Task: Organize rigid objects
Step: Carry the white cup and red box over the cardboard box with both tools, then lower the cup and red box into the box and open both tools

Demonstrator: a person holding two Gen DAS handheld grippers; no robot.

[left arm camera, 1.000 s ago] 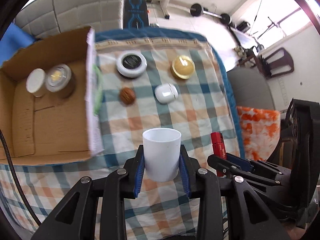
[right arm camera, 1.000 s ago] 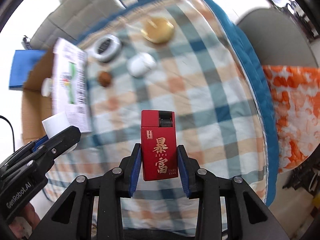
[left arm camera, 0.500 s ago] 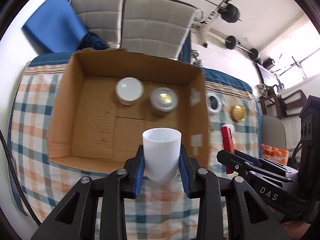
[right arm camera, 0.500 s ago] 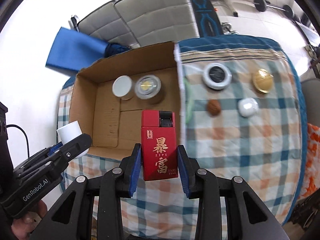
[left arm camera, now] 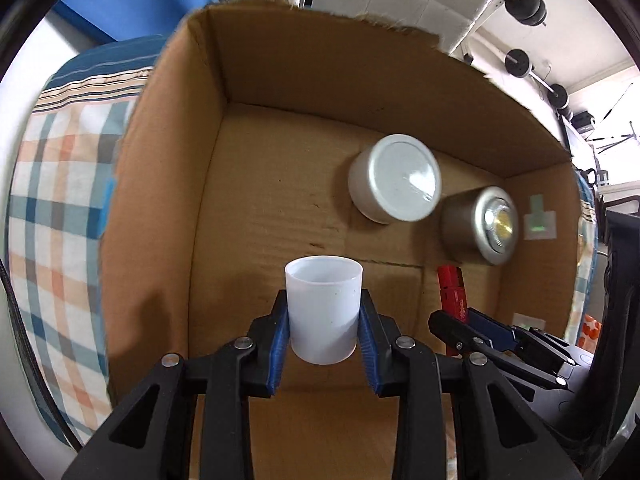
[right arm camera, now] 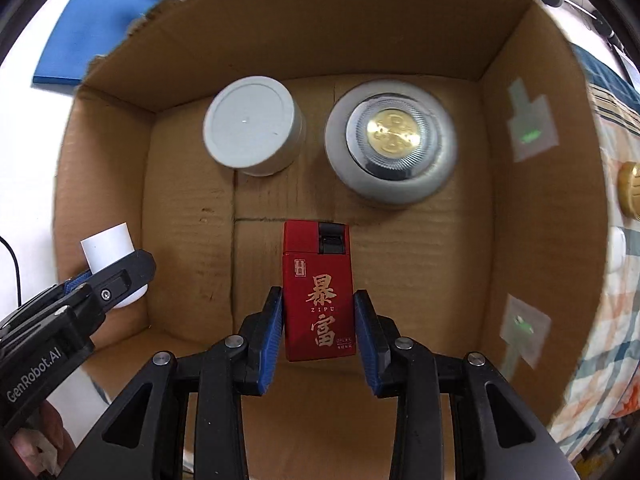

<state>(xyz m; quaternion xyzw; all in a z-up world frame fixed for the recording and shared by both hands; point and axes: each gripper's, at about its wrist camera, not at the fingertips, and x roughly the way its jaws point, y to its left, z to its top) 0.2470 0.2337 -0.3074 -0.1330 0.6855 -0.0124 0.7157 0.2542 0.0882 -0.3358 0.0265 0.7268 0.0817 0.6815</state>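
Note:
My left gripper [left arm camera: 323, 332] is shut on a white plastic cup [left arm camera: 323, 312] and holds it upright over the near left part of an open cardboard box [left arm camera: 280, 208]. In the right wrist view my right gripper [right arm camera: 318, 322] is shut on a red lighter box with gold characters [right arm camera: 318, 292], held over the box floor [right arm camera: 400, 248] near its middle. The cup [right arm camera: 108, 246] shows at the left there, in the left gripper [right arm camera: 114, 280]. The red box [left arm camera: 451, 286] and right gripper [left arm camera: 460, 330] appear at the right of the left wrist view.
Inside the box stand a white-lidded round tin [right arm camera: 250, 124] and a grey round jar with a gold centre [right arm camera: 394, 140], both toward the far wall. A checked cloth [left arm camera: 52, 184] lies under the box. A gold lid [right arm camera: 630, 190] and a white item [right arm camera: 618, 248] lie outside to the right.
Both grippers have swung left from over the checked cloth to above the cardboard box and dropped lower into it, still holding the cup and the red box.

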